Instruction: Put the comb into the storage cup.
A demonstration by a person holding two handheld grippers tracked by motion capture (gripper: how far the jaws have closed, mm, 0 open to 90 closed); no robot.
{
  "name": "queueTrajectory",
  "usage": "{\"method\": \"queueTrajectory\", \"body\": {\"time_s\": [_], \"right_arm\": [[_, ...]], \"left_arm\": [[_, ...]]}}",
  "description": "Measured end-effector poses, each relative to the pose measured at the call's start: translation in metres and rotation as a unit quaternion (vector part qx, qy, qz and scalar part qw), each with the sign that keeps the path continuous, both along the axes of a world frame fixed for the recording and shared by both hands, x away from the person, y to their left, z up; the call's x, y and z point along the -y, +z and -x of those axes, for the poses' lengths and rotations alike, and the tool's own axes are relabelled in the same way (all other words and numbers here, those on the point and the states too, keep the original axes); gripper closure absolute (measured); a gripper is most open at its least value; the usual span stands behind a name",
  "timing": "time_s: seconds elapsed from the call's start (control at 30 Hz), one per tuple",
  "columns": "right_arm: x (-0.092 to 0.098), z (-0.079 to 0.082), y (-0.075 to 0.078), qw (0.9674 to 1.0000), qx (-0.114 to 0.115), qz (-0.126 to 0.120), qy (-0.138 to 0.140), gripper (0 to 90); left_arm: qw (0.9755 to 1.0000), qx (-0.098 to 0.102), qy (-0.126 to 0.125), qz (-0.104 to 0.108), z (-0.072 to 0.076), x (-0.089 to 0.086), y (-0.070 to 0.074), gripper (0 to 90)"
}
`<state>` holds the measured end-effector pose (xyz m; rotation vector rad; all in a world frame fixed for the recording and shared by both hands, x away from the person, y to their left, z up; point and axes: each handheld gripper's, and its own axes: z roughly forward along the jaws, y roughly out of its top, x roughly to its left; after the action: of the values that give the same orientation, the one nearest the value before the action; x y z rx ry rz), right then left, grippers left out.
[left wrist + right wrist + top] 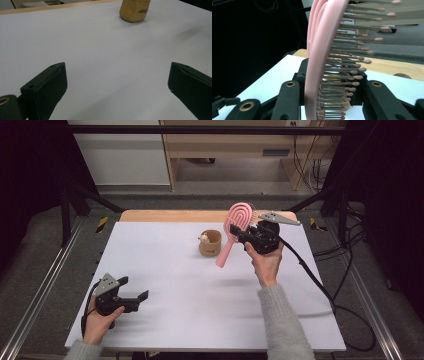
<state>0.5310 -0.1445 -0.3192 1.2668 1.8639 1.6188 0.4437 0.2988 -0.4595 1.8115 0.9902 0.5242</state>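
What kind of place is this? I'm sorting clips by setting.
Probably a lab or recording workspace, not a home: a white table inside a black metal frame, loose cables by the back wall, and a bare grey floor.

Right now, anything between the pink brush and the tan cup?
Nothing visible. The right claw holds the pink brush in the air just right of the tan cup, handle angled down toward it. The left claw sits open, far off at the near left corner.
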Motion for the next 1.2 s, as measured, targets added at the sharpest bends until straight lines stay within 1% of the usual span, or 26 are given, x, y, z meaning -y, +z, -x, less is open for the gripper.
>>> {"method": "queueTrajectory", "body": {"time_s": [0.13,0.37,0.7,0.87,1.2], "right_arm": [[-0.002,-0.004,0.002,1.0000,0.003,0.003,-0.005,62.6],[-0.005,-0.012,0.007,0.9999,0.008,0.000,-0.012,62.6],[-0.007,-0.024,0.007,0.9995,0.009,0.009,-0.029,62.6],[-0.009,-0.029,0.007,0.9993,0.006,0.008,-0.035,62.6],[-0.010,-0.038,0.011,0.9987,0.012,0.009,-0.049,62.5]], "left_arm": [[1.0000,0.000,0.000,0.002,0.000,-0.001,0.000,2.3],[1.0000,0.001,0.001,0.002,0.000,-0.001,0.000,2.3],[1.0000,-0.001,0.000,0.003,0.000,-0.002,-0.001,2.3],[1.0000,-0.003,-0.002,0.002,-0.001,-0.001,-0.001,2.3],[1.0000,-0.005,-0.003,0.001,-0.001,-0.001,-0.002,2.3]]}}
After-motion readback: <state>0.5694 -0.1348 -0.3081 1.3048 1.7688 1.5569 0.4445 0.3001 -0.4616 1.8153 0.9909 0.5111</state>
